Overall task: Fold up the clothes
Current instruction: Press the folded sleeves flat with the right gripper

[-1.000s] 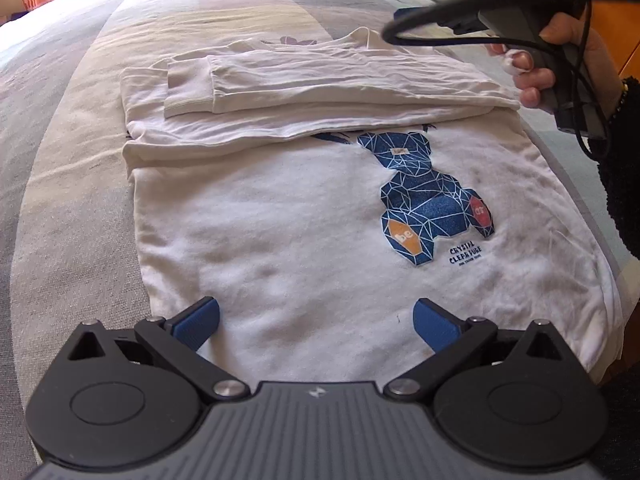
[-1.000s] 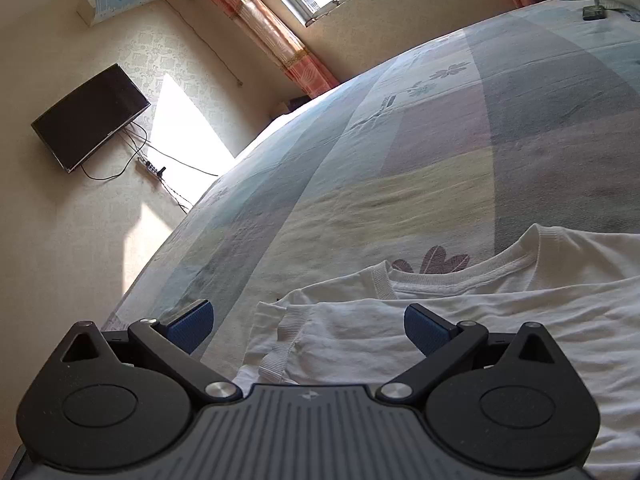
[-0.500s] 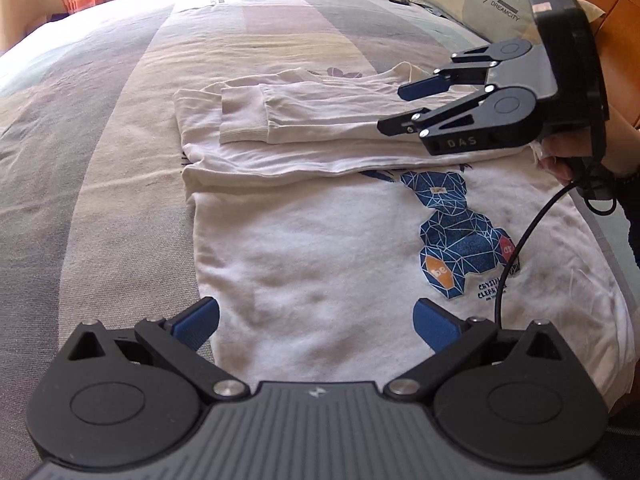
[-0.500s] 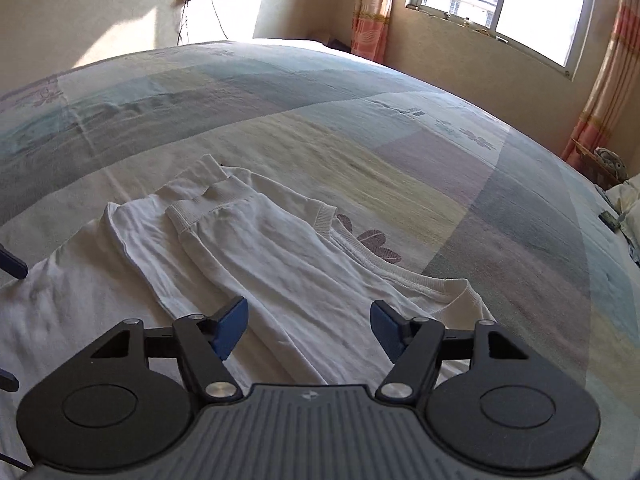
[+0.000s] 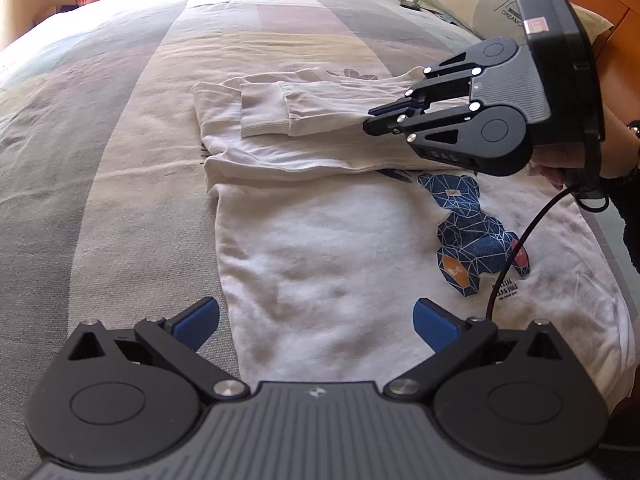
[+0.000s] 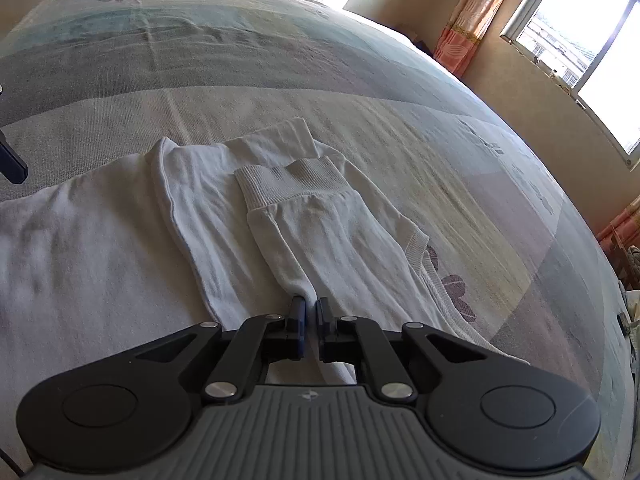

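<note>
A white sweatshirt (image 5: 320,248) lies flat on the bed (image 5: 120,128), its length running away from the left gripper (image 5: 316,320), which hangs over the hem with jaws wide and empty; the right gripper (image 6: 310,312) is pinched on the folded sleeve (image 6: 296,216) near the collar end

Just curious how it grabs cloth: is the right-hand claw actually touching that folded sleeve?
Touching. The right wrist view shows the right gripper nearly shut, pinching the sleeve fabric.
</note>
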Motion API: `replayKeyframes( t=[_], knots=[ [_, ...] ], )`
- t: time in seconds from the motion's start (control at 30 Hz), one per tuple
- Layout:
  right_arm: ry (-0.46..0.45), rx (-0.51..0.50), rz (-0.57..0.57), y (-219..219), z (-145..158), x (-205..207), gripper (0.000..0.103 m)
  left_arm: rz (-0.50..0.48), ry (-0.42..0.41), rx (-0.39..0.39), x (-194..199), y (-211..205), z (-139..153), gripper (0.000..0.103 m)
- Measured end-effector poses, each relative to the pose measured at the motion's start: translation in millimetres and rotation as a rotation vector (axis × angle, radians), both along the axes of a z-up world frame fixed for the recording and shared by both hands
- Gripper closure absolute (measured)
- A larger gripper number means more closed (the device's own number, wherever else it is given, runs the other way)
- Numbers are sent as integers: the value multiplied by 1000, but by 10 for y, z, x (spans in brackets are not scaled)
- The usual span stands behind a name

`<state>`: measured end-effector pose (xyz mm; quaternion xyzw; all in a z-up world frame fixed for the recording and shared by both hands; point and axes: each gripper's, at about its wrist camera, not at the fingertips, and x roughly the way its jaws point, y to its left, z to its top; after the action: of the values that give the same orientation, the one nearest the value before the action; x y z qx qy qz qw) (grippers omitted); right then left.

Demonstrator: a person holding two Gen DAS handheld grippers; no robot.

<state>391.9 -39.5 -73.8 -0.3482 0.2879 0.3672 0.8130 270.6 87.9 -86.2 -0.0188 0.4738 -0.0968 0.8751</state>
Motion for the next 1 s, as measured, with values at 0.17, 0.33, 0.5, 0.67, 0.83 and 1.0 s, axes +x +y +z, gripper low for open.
replayKeyframes(
  t=[0.17, 0.33, 0.5, 0.67, 0.83, 1.0],
  knots=[
    [27, 28, 28, -46, 112, -129, 94, -1, 0, -4, 5, 9, 4, 1],
    [77, 17, 39, -9, 36, -131, 89, -2, -2, -3, -21, 30, 24, 1],
    [86, 160, 16, -13, 285, -57, 66, 21, -5, 1, -36, 89, 32, 1],
    [112, 203, -122, 134, 159, 281, 65, 49, -6, 10, -55, 154, 38, 1],
    [246, 252, -172, 178, -32, 396, 65, 74, 0, 27, -72, 190, 63, 1],
    [190, 337, -301, -530, 276, 247, 52, 54, -5, 33, 10, 52, 94, 1]
  ],
)
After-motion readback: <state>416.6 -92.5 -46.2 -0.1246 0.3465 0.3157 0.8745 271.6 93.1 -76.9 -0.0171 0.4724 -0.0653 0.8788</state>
